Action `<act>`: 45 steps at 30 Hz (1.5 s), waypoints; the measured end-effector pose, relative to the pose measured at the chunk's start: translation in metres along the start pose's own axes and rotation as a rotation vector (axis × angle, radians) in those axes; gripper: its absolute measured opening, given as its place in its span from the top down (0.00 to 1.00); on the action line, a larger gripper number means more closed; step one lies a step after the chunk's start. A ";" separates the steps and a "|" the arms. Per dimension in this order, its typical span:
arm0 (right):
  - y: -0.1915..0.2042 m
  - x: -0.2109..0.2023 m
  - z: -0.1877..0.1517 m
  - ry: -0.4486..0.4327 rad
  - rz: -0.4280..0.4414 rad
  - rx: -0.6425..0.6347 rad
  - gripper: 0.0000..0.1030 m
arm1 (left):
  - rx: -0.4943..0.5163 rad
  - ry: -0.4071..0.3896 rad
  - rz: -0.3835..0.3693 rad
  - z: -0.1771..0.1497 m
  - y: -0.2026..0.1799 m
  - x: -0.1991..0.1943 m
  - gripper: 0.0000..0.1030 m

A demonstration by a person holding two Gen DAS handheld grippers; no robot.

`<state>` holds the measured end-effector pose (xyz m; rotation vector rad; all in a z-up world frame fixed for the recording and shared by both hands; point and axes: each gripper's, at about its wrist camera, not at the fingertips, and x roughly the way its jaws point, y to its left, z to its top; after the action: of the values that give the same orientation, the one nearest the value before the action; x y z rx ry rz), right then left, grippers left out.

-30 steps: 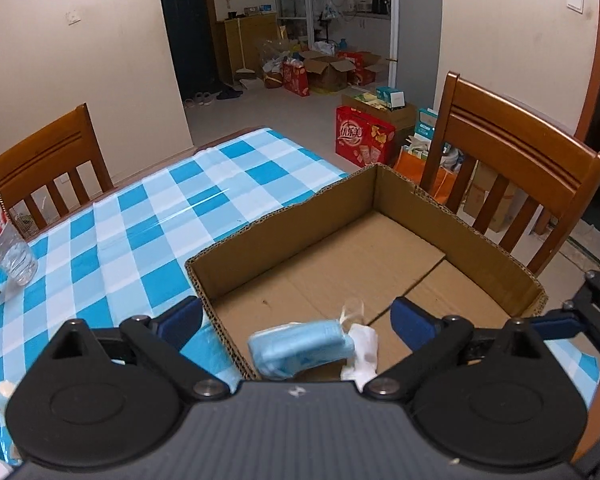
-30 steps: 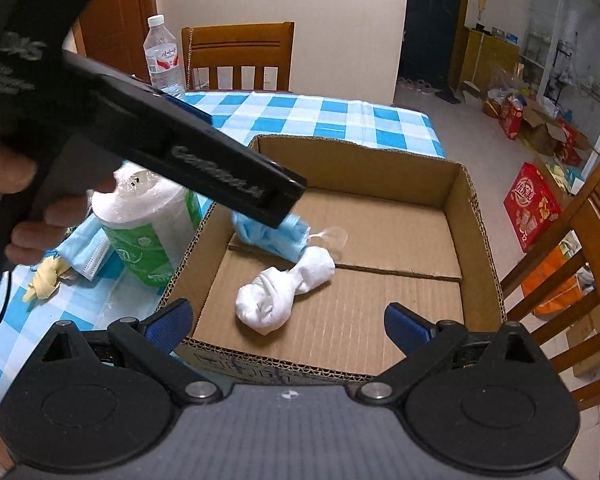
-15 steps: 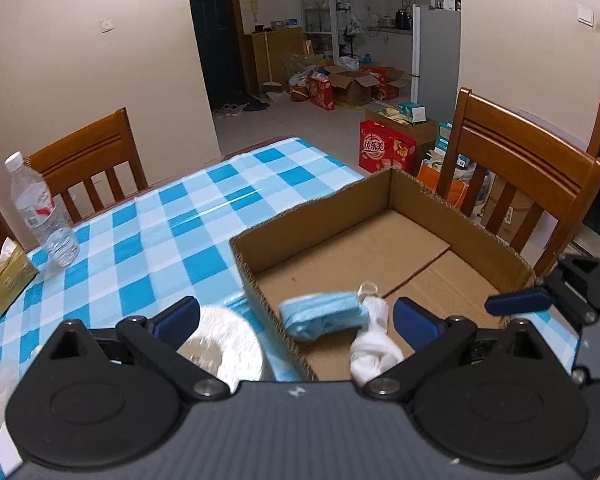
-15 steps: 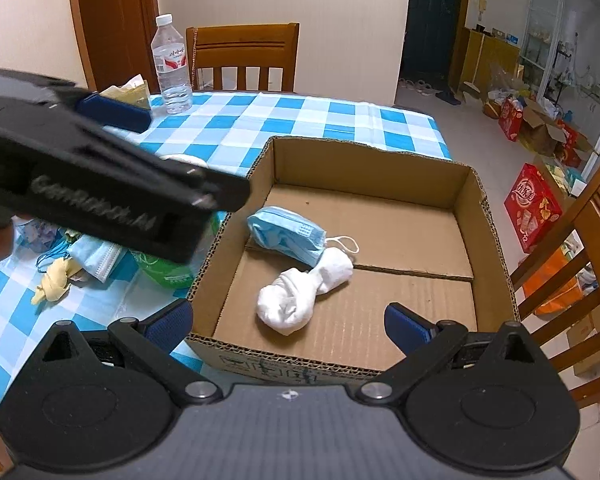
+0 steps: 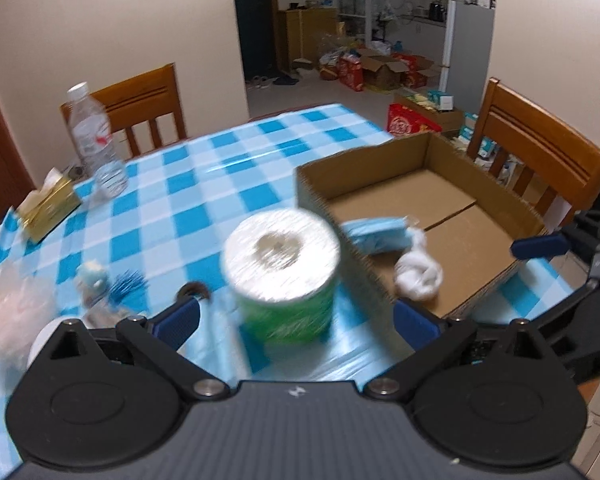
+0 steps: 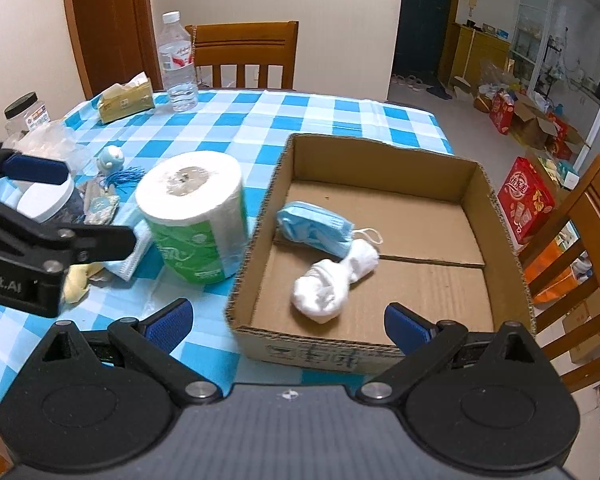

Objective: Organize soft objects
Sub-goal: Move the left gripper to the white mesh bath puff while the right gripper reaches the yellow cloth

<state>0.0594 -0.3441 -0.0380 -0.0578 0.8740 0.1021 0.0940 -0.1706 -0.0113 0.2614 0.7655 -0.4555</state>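
left gripper [image 6: 40, 200] body, at 9 o'clock: "bot.AI", start cut off | cardboard box [image 6: 328, 354] front wall, at 6 o'clock: dark marks, unreadable

Blue mask [image 6: 315, 229] and white sock bundle [image 6: 334, 280] touching, frame centre, inside cardboard box [image 6: 384, 152]; toilet roll [image 6: 196, 216] upright just left.

Blue mask [image 6: 314, 226] and white sock [image 6: 332, 280] lie touching inside cardboard box [image 6: 384, 156].

Left gripper [image 5: 296, 322], right gripper [image 6: 286, 324]: matt black plastic bodies, two round hubs each, silver pivot screws, blue ribbed finger pads [image 6: 168, 322], white lettering "bot.AI" on left unit's side.
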 end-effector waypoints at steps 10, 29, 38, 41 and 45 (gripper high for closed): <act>0.054 0.004 0.001 0.029 0.032 -0.030 0.00 | -0.051 0.030 0.066 -0.037 0.064 -0.023 0.01; 0.178 0.076 0.000 0.131 0.166 -0.146 0.00 | -0.089 0.107 0.064 -0.096 0.167 -0.022 0.01; 0.220 0.115 -0.002 0.195 0.191 -0.196 0.00 | -0.082 0.110 0.074 -0.101 0.211 -0.019 0.01; 0.224 0.124 -0.004 0.211 0.183 -0.195 0.00 | -0.069 0.106 0.098 -0.101 0.226 -0.018 0.01; 0.227 0.127 -0.008 0.211 0.167 -0.200 0.00 | -0.081 0.109 0.136 -0.098 0.253 -0.013 0.01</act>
<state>0.1089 -0.1106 -0.1429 -0.1851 1.0763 0.3441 0.1495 0.0919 -0.0546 0.2620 0.8647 -0.2825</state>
